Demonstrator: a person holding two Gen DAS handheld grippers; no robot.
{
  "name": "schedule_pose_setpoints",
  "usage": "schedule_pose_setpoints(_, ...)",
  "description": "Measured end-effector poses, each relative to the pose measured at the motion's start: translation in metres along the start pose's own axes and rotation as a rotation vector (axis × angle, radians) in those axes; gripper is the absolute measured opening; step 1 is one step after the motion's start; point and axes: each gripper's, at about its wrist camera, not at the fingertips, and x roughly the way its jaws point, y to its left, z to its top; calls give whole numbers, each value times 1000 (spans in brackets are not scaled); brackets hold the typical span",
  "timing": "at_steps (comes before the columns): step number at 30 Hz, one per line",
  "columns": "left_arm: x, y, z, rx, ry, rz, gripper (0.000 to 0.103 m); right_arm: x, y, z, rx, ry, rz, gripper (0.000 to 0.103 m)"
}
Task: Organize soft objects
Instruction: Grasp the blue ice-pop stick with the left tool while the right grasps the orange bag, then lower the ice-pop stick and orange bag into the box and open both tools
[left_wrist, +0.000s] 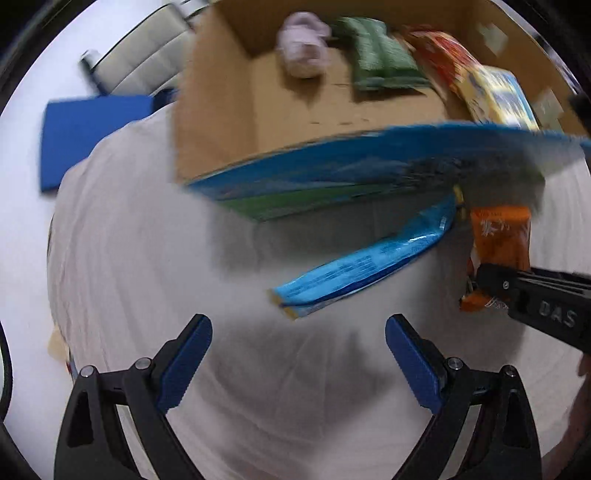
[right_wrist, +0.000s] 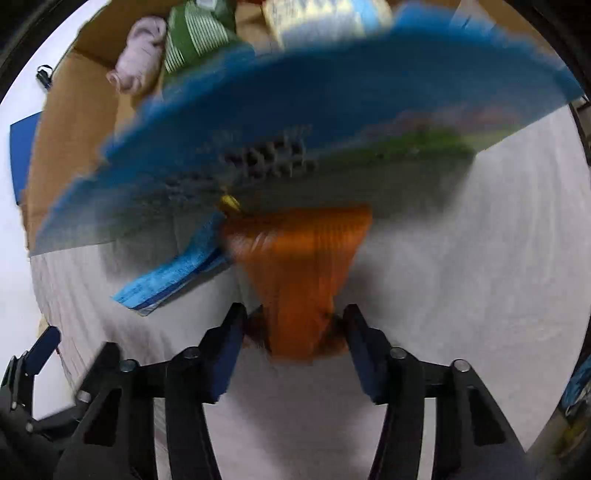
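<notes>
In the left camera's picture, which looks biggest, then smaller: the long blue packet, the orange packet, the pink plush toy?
1. long blue packet
2. orange packet
3. pink plush toy

The last two look close, and the toy lies farther away, so that order is unsure.

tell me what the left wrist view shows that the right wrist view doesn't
Only the left wrist view shows the left gripper open over bare white cloth, and the red and yellow packet in the cardboard box. Only the right wrist view shows the right gripper straddling the orange packet, though contact is blurred. Both show the blue packet, the pink toy and the green packet.
</notes>
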Motion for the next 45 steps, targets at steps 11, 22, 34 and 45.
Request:
schedule_pose_setpoints(11,42,-67,36,319,65,25,60,-17,-37,-28,-76,4,-82,35)
schedule_pose_setpoints(22,59,-40,-17,-167,360,-391,30,7,-36,-13,-71,84,-69,53)
schedule_pose_setpoints(34,57,-73,-51,-267,383,-425,29,30,-46,-23,-114,208,-108,43)
schedule_pose_setpoints(45,-19,-77,-41,-305,183,-353,17,-7,-32,-56,-188,102,-165,36)
